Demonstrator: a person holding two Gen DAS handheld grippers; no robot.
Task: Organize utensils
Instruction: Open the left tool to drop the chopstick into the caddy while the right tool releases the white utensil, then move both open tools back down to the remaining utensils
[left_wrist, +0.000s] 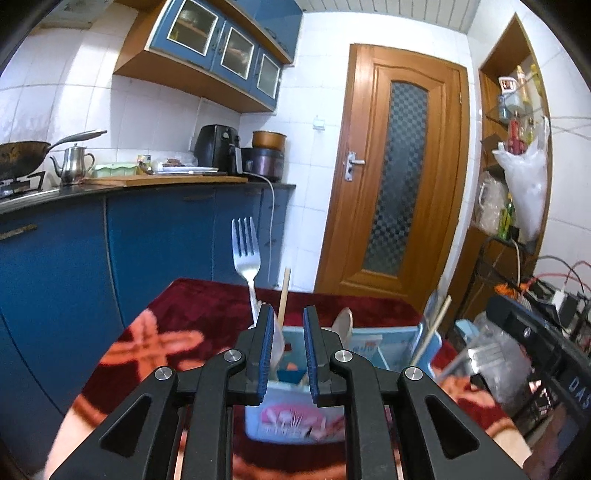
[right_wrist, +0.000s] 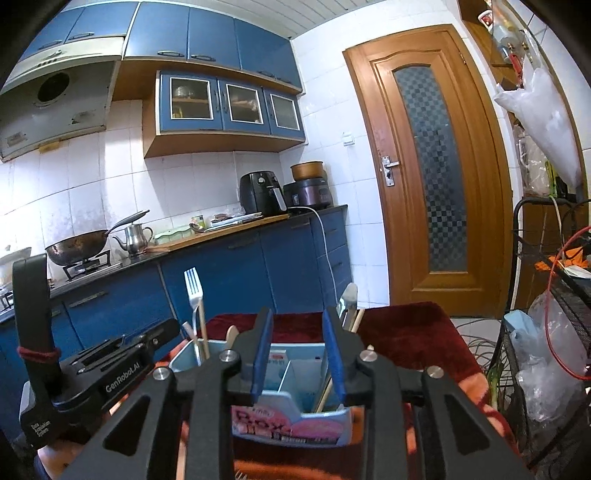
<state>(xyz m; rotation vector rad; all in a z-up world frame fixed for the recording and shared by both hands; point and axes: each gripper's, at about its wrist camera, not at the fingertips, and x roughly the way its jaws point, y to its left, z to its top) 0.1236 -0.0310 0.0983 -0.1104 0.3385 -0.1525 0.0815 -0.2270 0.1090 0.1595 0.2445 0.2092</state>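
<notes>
A light blue divided box (left_wrist: 384, 343) stands on a dark red patterned cloth (left_wrist: 207, 306). A metal fork (left_wrist: 245, 254), a wooden chopstick (left_wrist: 284, 295) and a pale spoon (left_wrist: 343, 321) stand upright in it. Another chopstick (left_wrist: 434, 328) leans at its right end. My left gripper (left_wrist: 289, 314) is open just in front of the box, and a whitish handle rests by its left pad. In the right wrist view my right gripper (right_wrist: 298, 317) is open over the box (right_wrist: 295, 417), nothing between its pads. The fork (right_wrist: 194, 291) and a metal utensil (right_wrist: 349, 299) stick up beyond it. The left gripper (right_wrist: 110, 362) shows at the left.
A blurred fork-like metal piece (left_wrist: 484, 354) lies right of the box by a plastic bag. Blue kitchen cabinets (left_wrist: 155, 236) run along the left, with a wok (right_wrist: 79, 249) and kettle on the counter. A wire rack with cables (right_wrist: 546, 332) stands at the right, a wooden door (right_wrist: 432, 177) behind.
</notes>
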